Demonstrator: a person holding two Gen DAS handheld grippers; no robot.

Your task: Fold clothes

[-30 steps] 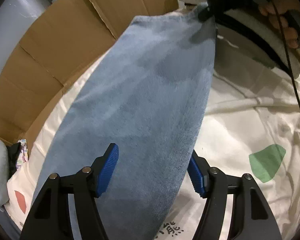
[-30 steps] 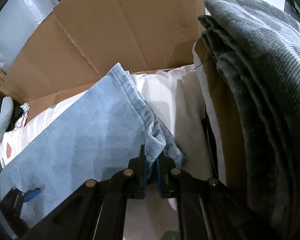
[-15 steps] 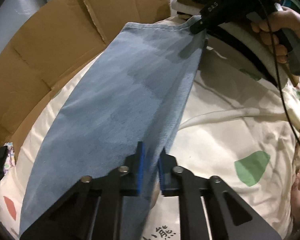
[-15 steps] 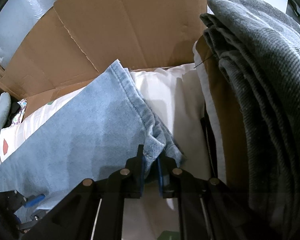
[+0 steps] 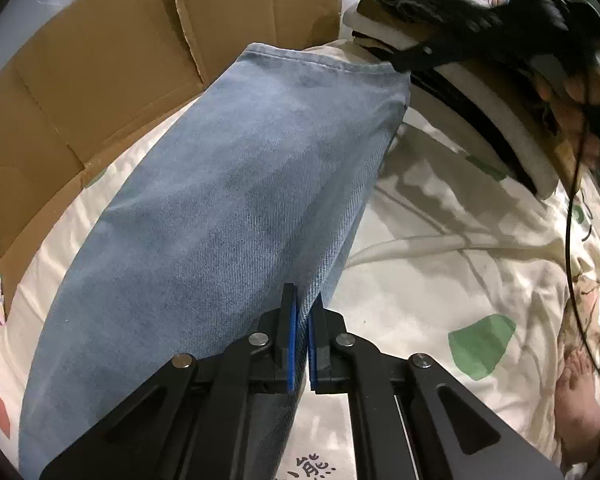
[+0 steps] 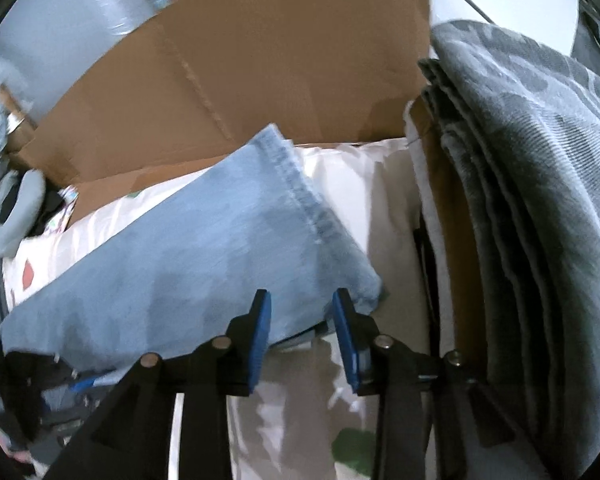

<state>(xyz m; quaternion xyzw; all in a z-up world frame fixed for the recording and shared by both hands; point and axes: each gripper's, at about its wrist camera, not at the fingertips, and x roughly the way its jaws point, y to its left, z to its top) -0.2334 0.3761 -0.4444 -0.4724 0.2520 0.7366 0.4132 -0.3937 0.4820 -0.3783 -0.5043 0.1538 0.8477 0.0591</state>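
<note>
The left gripper (image 5: 302, 320) is clenched on the jeans' (image 5: 228, 208) long edge to anchor the fold along the bed's (image 5: 440, 280) cardboard-side edge; the right gripper (image 6: 302, 312) is opening, letting the hem drop.

One pair of blue jeans (image 5: 220, 208) on one patterned bedsheet (image 5: 440, 280) — one stack of folded clothes (image 6: 540, 200) beside it, one cardboard box (image 6: 260, 72) behind. Two grippers — left (image 5: 302, 316), right (image 6: 302, 312).

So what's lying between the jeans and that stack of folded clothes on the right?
Only bare cream bedsheet separates the jeans from the stack of folded clothes; the right wrist view shows it.
</note>
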